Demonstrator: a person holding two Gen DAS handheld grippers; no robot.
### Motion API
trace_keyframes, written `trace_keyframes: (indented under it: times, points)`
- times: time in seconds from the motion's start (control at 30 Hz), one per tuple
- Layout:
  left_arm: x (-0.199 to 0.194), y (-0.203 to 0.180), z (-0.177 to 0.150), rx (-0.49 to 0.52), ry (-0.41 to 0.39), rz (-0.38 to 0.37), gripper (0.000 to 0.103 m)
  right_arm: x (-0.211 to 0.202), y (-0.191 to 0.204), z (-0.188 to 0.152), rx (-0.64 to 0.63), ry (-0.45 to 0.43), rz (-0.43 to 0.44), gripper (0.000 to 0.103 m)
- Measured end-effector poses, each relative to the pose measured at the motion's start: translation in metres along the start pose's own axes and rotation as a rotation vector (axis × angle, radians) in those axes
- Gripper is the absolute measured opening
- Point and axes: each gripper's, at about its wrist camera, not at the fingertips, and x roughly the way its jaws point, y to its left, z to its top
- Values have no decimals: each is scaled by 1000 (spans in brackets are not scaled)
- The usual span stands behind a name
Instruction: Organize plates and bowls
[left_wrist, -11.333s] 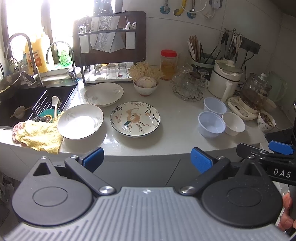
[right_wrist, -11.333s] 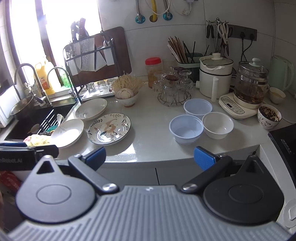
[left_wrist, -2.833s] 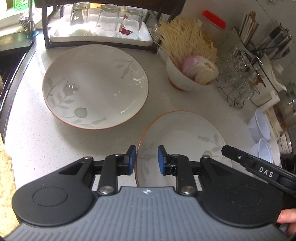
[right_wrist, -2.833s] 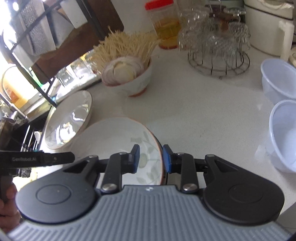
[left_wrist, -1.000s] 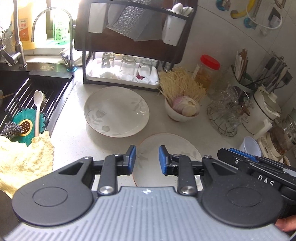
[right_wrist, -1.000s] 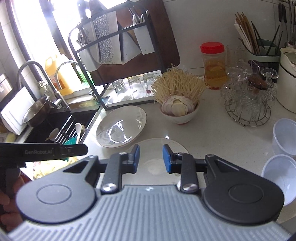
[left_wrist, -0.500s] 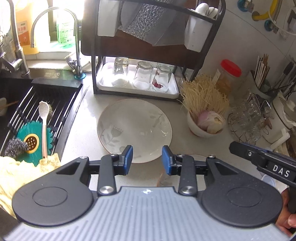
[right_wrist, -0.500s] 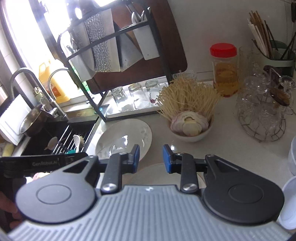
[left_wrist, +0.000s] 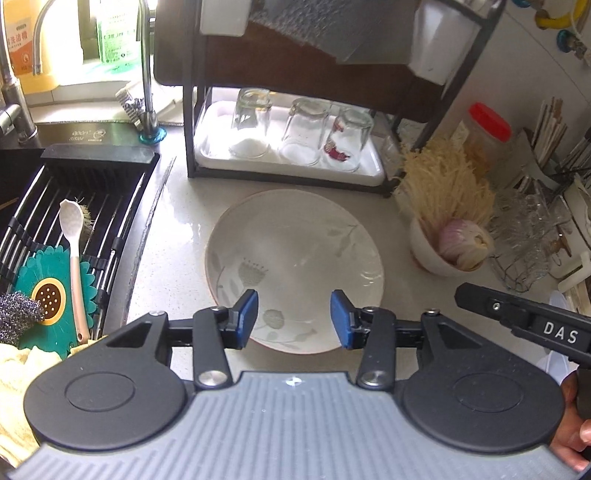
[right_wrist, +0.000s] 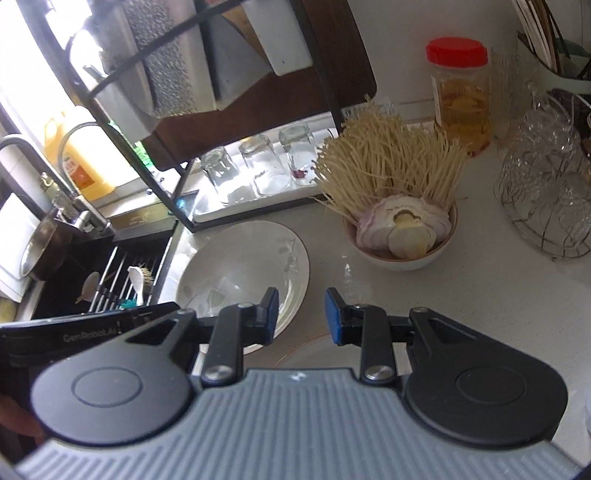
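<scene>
A white plate with a grey leaf pattern (left_wrist: 295, 258) lies on the counter in front of the dish rack; it also shows in the right wrist view (right_wrist: 243, 273). My left gripper (left_wrist: 294, 318) is open and empty, its blue pads over the plate's near rim. My right gripper (right_wrist: 301, 315) is open a little and empty, just right of that plate. The rim of a second white plate (right_wrist: 314, 343) shows below the right gripper's fingers, mostly hidden by it.
A bowl of onion and enoki mushrooms (left_wrist: 450, 243) stands right of the plate. A dish rack with upturned glasses (left_wrist: 295, 136) is behind it. The sink with a drain rack (left_wrist: 62, 221) lies left. A wire rack of glasses (right_wrist: 546, 199) stands at the right.
Both grippers moved forward toward the back plate. The left gripper's jaws opened wider over its near rim. The stacked plate slipped almost out of view beneath the grippers.
</scene>
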Motion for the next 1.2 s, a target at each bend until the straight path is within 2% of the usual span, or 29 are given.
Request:
trace_keyframes:
  times: [0.17,0.23,0.3,0.57,0.77,0.9,1.1,1.2]
  points:
    - [24,25,10,-10,24,13,51,25,-1,0,34,54,-21,32]
    - [36,33,15,-6,49,20,54,35,-2,-1,60,69,-22,49]
    - [45,41,18,0,57,20,55,45,-2,-1,82,78,-27,58]
    - [77,68,25,-3,67,-25,58,89,9,1,96,124,-49,57]
    - [97,77,36,2,82,-65,57,116,16,9,89,120,-74,55]
    - [103,77,41,19,70,-87,55,125,18,12,100,126,-92,43]
    - [117,79,44,27,93,-117,35,129,16,10,112,120,-96,27]
    - [122,81,47,17,103,-139,30,130,15,10,128,105,-97,22]
